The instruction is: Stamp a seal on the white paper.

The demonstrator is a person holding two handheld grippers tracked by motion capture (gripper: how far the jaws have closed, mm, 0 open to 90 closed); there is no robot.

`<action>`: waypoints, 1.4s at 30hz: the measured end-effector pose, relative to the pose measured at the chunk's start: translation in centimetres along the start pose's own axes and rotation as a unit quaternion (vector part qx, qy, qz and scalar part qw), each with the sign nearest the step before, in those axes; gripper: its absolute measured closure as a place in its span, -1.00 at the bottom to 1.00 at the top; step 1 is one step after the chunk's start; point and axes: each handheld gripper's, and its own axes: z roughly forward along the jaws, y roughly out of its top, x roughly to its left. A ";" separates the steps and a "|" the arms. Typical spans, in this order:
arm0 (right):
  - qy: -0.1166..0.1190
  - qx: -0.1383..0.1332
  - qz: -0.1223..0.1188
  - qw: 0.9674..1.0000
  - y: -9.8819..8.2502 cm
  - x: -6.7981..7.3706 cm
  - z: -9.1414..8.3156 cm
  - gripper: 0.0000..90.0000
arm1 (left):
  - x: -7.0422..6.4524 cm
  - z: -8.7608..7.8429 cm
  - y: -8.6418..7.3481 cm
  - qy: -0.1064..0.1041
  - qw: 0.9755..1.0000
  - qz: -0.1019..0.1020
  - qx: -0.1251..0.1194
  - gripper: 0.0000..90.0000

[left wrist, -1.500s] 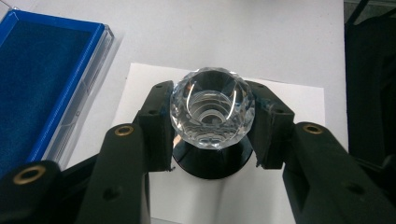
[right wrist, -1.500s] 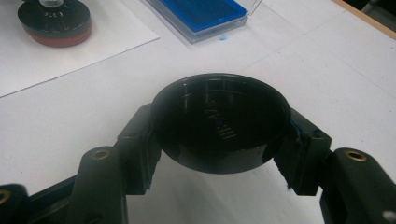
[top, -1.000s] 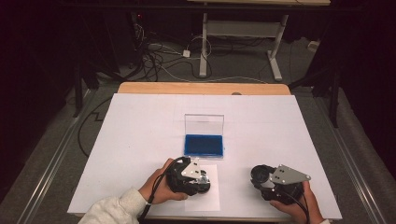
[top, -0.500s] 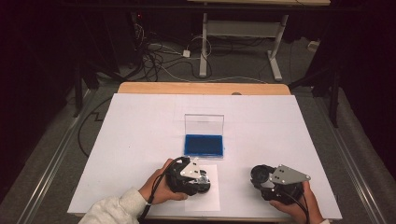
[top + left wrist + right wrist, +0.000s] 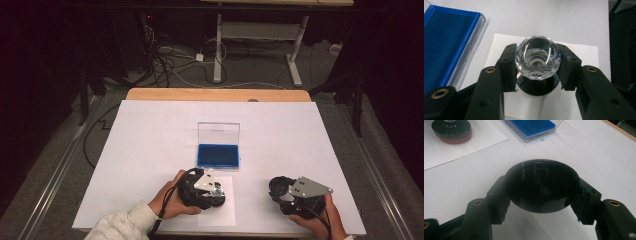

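A clear faceted crystal knob [image 5: 537,58] tops a round black stamp base [image 5: 537,88] that stands on a small white sheet [image 5: 581,53]. My left gripper [image 5: 537,68] is shut on the knob, one pad on each side. In the high view, that left gripper [image 5: 212,192] sits near the table's front edge, with a hand around it. My right gripper [image 5: 542,197] is shut on a round black cap [image 5: 541,185], its hollow side facing the camera. In the high view the right gripper [image 5: 295,192] holds the cap [image 5: 280,186] at the front right. The stamp [image 5: 451,131] shows a red band at its base.
An open blue ink pad [image 5: 218,154] with an upright clear lid [image 5: 218,134] lies just behind the left gripper, mid-table. A large white sheet covers the wooden table [image 5: 215,95]. Cables and desk legs lie on the dark floor beyond the far edge.
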 end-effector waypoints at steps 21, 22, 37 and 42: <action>-0.004 -0.005 -0.001 1.000 0.1 -0.1 -0.2 -0.14 | 1.3 -5.2 0.5 0.036 0.995 -0.025 -0.087 0.21; -0.004 -0.005 -0.001 1.000 0.1 -0.1 -0.2 -0.14 | 1.4 -5.6 0.4 0.042 0.995 -0.026 -0.091 0.21; -0.003 -0.009 0.005 1.000 0.1 -0.3 -0.1 -0.14 | 2.4 -7.5 -0.4 0.069 0.990 -0.041 -0.115 0.21; -0.004 -0.007 0.006 1.000 0.1 -0.3 0.0 -0.14 | 2.7 -7.7 -0.6 0.075 0.989 -0.043 -0.117 0.21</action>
